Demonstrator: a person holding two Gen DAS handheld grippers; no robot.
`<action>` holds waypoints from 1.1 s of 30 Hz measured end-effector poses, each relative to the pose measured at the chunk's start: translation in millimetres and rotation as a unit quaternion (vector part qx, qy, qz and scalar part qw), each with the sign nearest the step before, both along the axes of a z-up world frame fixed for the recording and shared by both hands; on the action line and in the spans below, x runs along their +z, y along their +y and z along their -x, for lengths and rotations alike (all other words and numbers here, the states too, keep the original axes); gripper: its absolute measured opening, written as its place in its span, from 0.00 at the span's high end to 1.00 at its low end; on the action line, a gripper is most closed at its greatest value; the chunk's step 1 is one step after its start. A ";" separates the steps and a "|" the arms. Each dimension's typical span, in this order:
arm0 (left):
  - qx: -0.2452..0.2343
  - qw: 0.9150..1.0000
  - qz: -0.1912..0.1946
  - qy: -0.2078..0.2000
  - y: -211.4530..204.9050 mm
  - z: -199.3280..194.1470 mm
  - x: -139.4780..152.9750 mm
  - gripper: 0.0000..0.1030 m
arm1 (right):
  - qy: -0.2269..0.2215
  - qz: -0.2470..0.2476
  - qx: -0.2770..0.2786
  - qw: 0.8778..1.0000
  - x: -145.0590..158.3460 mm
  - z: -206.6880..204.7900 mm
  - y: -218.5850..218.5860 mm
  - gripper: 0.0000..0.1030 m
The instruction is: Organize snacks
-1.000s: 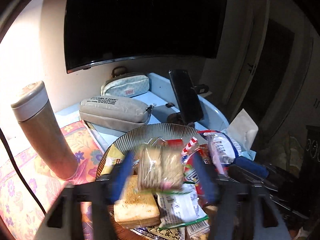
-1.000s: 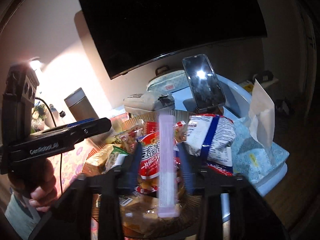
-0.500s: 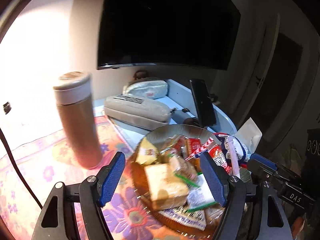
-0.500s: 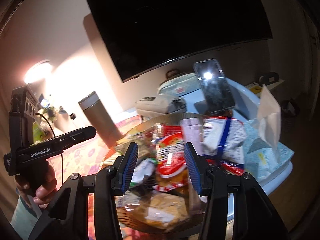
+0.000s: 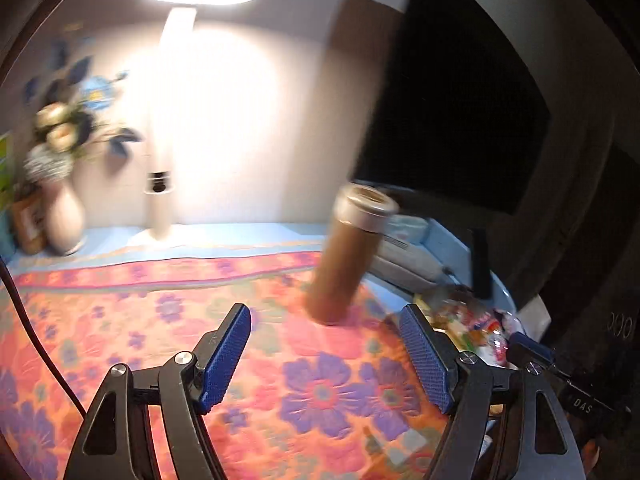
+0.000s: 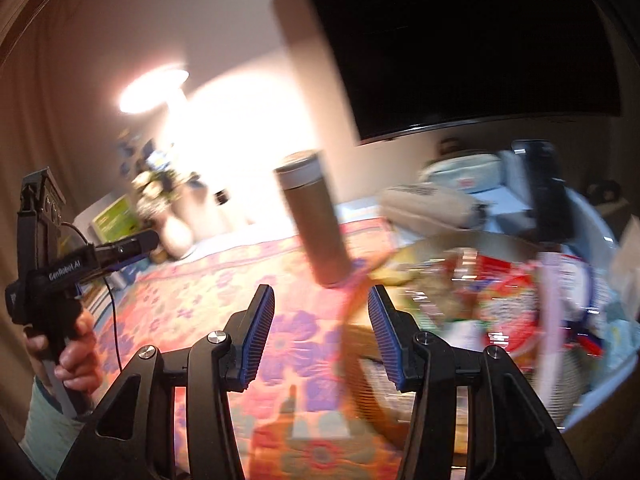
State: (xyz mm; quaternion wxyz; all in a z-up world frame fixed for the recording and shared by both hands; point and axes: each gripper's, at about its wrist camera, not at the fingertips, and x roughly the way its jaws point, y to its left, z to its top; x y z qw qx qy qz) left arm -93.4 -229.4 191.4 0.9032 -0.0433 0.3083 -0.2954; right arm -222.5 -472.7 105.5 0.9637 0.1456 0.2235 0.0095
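Observation:
My left gripper (image 5: 325, 315) is open over the floral cloth (image 5: 192, 320), with nothing between its blue pads. The snack plate (image 5: 444, 294) lies blurred at its right edge, with the tip of the right gripper (image 5: 530, 350) beside it. My right gripper (image 6: 321, 294) is also open and empty above the cloth. The plate (image 6: 472, 238), heaped with snack packets (image 6: 504, 300) and a pink stick packet (image 6: 550, 312), sits to its right. At far left a hand holds the left gripper (image 6: 134, 246).
A brown thermos (image 5: 348, 256) stands on the cloth just ahead of both grippers. Behind it lie two pouches (image 6: 428, 204) and a propped phone (image 6: 548, 192). A lit lamp (image 5: 176, 120) and a flower vase (image 5: 60, 204) stand at the wall; a dark screen (image 6: 460, 40) hangs above.
Both grippers swung left, from over the snack plate to over the floral cloth. The cracker packet between the left fingers and the pink stick between the right fingers are gone from them.

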 end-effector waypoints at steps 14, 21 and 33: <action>0.187 0.978 -0.069 -0.062 173.4 17.8 -6.7 0.27 | 0.026 0.030 0.168 0.985 0.0 -90.9 174.0 0.52; 0.230 0.968 -0.088 -0.053 204.0 17.8 -38.8 0.27 | 0.066 0.044 0.207 0.975 -33.8 -121.4 241.4 0.52; 0.254 0.960 -0.118 -0.013 200.0 -16.1 -115.0 0.13 | 0.122 0.076 0.145 0.979 -98.0 -159.0 246.5 0.49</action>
